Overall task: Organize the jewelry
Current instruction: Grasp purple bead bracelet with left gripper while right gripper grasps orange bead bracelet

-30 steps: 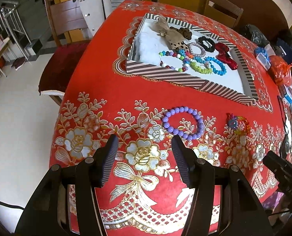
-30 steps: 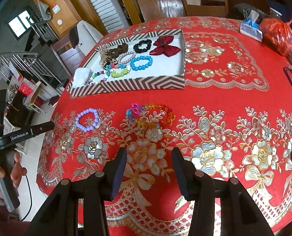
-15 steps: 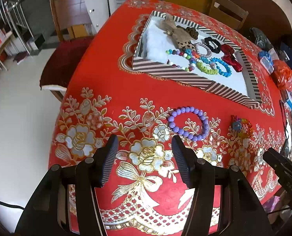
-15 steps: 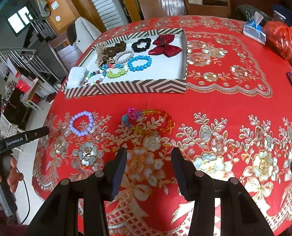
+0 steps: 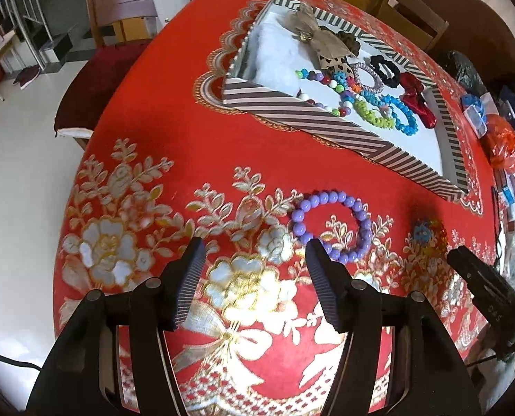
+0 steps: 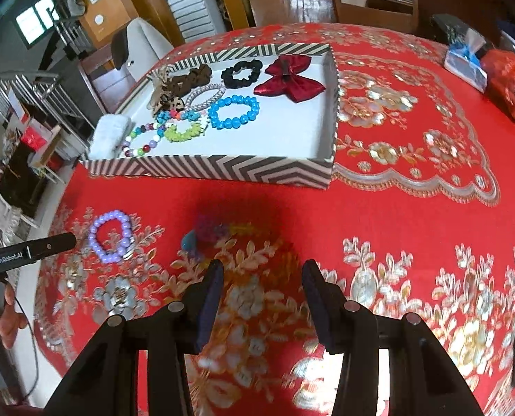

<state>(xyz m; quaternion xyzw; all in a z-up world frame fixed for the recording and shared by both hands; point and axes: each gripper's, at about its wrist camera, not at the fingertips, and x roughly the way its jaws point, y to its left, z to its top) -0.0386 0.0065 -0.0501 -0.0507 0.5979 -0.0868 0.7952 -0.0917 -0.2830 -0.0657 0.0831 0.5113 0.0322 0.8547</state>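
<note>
We have 2 pieces left on the red tablecloth (image 6: 413, 187), both short of the striped box (image 6: 222, 170) where the other jewelry already lies. The purple bead bracelet (image 5: 331, 225) rests flat just ahead of the left gripper (image 5: 254, 253), a little to its right, with 1 fingertip (image 5: 314, 248) overlapping its near rim in the left wrist view. The multicolored bracelet (image 6: 219, 232) lies just beyond the right gripper (image 6: 260, 270), blurred and in shadow, so we cannot make out its beads well.

Both grippers stand with jaws spread wide and nothing between them.

We judge the purple bracelet to be light and limp as a whole: hard round beads, probably on elastic, so the ring will sag and swing once lifted rather than keep its shape. The beads look glossy and may roll out of a shallow pinch. We would take it across 1 side of the ring, with 1 finger inside the loop and 1 outside, closing on 2 or 3 beads together (not on a single bead crown). It seems sturdy enough for a firm squeeze.

The multicolored one appears bulkier, with a tuft or charm at its left end. There we would grip the beaded run, since the soft part could slip or snag.
</note>
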